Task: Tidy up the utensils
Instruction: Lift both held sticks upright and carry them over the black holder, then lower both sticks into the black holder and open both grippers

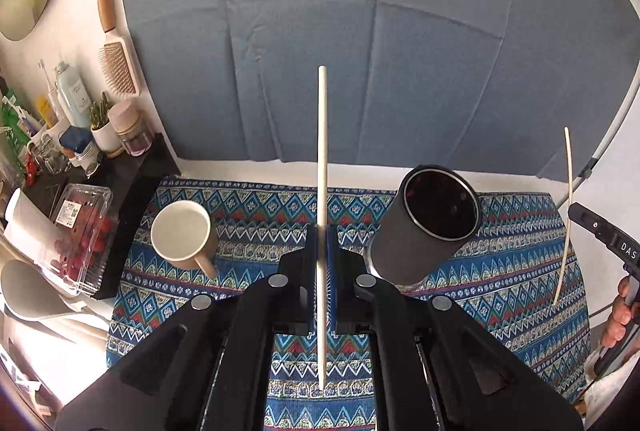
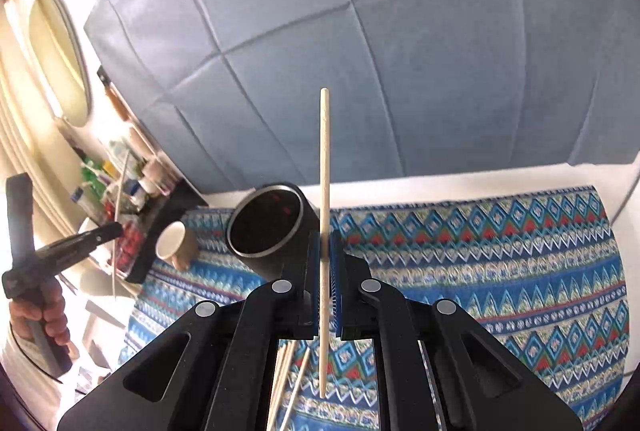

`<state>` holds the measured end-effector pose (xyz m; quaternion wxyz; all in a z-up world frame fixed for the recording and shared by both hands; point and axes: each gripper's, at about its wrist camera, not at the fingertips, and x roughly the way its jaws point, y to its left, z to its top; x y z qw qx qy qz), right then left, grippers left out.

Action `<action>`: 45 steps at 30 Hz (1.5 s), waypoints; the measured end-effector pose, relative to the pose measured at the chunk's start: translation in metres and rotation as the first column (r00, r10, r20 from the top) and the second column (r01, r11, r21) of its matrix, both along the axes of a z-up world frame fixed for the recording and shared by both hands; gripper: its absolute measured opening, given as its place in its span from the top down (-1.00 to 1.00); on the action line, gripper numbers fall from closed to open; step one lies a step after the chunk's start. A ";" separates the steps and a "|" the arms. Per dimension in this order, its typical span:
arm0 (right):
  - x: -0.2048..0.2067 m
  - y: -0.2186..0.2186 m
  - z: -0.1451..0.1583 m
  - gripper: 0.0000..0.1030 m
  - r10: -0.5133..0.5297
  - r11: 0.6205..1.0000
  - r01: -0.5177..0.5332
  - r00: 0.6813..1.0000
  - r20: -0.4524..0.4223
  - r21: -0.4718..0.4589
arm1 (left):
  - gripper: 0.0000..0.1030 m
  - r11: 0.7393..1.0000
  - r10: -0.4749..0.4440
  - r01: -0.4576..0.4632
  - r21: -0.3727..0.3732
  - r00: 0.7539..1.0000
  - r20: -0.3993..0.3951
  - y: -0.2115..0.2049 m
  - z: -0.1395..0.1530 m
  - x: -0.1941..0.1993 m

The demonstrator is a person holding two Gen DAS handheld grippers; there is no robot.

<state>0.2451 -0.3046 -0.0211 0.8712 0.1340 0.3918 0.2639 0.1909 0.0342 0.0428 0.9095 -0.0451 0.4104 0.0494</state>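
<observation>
Left gripper (image 1: pixel 322 267) and right gripper (image 2: pixel 329 271) each clamp a light, stiff, thin chopstick (image 1: pixel 322 151) mid-shaft above the cloth's (image 1: pixel 500 271) middle, slip-prone, near dark cup (image 1: pixel 432 223)

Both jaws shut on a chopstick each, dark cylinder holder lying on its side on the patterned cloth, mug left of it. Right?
Not quite: the dark cylinder holder stands upright on the patterned cloth, open end up, as the left wrist view shows. The rest holds: each gripper's jaws are shut on a chopstick, and the mug is left of it.
</observation>
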 end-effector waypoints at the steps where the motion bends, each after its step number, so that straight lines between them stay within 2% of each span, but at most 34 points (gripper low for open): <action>1: 0.002 0.003 0.005 0.91 -0.001 1.000 0.000 1.000 0.028 0.008 | 0.91 1.000 -0.007 0.007 -0.007 1.000 0.017 -0.003 0.002 0.004; 4: 0.010 0.013 0.016 0.91 0.003 0.999 -0.006 0.997 0.081 0.041 | 0.91 0.999 -0.031 0.034 -0.028 0.996 0.082 -0.011 0.009 0.015; 7: 0.019 0.021 0.020 0.91 0.000 0.998 -0.007 0.995 0.104 0.065 | 0.91 0.998 -0.052 0.056 -0.016 0.983 0.176 -0.020 0.017 0.019; 12: 0.034 0.034 0.019 0.91 -0.012 0.996 0.001 0.991 0.130 0.084 | 0.91 0.996 -0.072 0.085 -0.041 0.964 0.256 -0.030 0.019 0.035; 19: 0.049 0.055 0.016 0.91 0.000 0.987 -0.036 0.974 0.227 0.154 | 0.91 0.977 -0.094 0.152 -0.147 0.935 0.341 -0.036 0.004 0.059; 22: 0.056 0.064 0.011 0.91 0.008 0.980 -0.056 0.969 0.245 0.189 | 0.91 0.966 -0.093 0.182 -0.183 0.907 0.411 -0.041 -0.004 0.061; 24: 0.060 0.069 0.007 0.90 0.006 0.978 -0.059 0.966 0.257 0.198 | 0.91 0.955 -0.083 0.196 -0.221 0.896 0.436 -0.041 -0.011 0.065; 26: 0.064 0.076 0.001 0.90 0.000 0.979 -0.052 0.966 0.257 0.195 | 0.91 0.948 -0.069 0.193 -0.253 0.901 0.429 -0.041 -0.018 0.072; 31: 0.073 0.083 -0.018 0.90 -0.002 0.977 -0.047 0.973 0.230 0.207 | 0.91 0.947 -0.046 0.169 -0.272 0.913 0.405 -0.048 -0.036 0.087; 38: 0.073 0.082 -0.050 0.90 0.013 0.988 -0.039 0.986 0.167 0.152 | 0.91 0.938 -0.045 0.160 -0.306 0.935 0.351 -0.059 -0.067 0.090; 45: 0.070 0.076 -0.067 0.90 0.027 0.993 -0.041 0.992 0.126 0.113 | 0.91 0.950 -0.083 0.170 -0.264 0.946 0.312 -0.071 -0.082 0.080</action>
